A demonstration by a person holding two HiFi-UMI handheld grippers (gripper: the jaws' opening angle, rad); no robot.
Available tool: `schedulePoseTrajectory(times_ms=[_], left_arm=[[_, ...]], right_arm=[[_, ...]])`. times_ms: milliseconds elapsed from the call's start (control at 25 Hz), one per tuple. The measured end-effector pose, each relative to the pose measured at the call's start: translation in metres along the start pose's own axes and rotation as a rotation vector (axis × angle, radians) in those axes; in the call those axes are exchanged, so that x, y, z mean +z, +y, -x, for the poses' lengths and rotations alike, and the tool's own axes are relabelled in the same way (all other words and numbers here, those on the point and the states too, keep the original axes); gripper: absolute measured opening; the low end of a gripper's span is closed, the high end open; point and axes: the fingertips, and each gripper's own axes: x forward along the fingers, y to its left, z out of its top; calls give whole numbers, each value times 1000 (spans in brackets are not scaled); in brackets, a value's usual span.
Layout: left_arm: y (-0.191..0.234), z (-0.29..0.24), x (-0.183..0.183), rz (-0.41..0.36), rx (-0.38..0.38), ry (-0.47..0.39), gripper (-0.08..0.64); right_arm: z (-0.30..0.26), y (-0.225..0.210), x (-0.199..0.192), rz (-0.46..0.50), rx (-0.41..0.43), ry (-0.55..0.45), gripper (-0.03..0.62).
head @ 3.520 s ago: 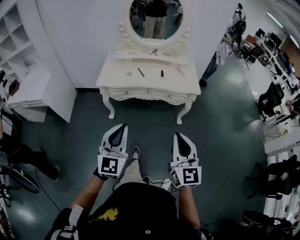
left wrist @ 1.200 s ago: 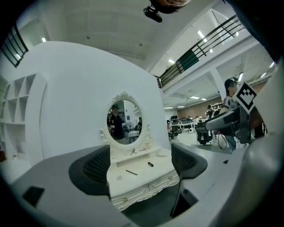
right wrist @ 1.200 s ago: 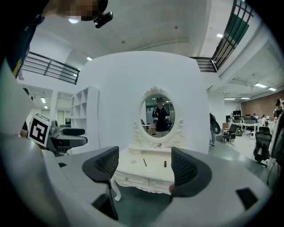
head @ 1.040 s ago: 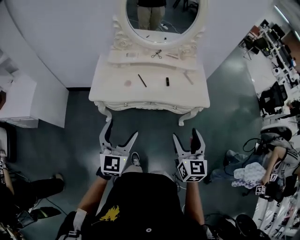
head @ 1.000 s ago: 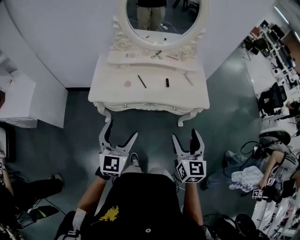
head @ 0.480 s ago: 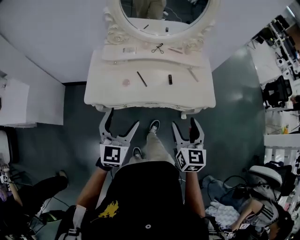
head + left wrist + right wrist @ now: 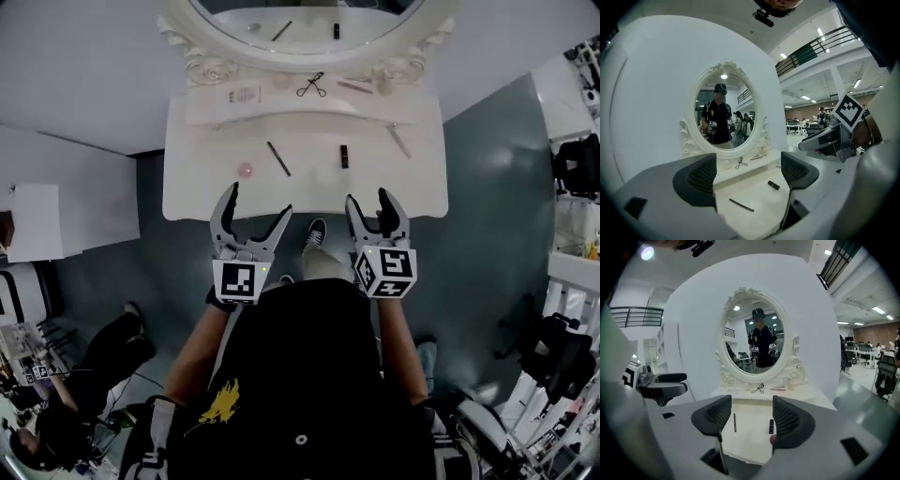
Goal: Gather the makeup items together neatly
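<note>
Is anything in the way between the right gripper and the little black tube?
No. Only bare white dressing-table top lies between the right gripper and the short black tube. Its jaws have been closing, empty.

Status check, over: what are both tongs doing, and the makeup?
Left tongs open, empty. Right tongs open, just narrowing, empty. Pencil and black tube lie apart on dressing table, untouched. Nothing blocking.

My head view is dim and grey, the white dressing table [image 7: 197,187] its brightest patch. Both gripper views bulge toward dark, blurred edges, and a ceiling lamp [image 7: 647,252] glares.
</note>
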Motion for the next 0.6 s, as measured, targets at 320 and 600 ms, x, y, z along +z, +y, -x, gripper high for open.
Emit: schedulePoseTrajectory(times_ms=[320, 600], left_arm=[[15, -83, -34, -14, -8, 88, 433], [43, -110, -85, 7, -33, 189, 431]], right_arm=[[-95, -39, -40, 8, 18, 193, 256], [-151, -48, -79, 16, -50, 279, 222]])
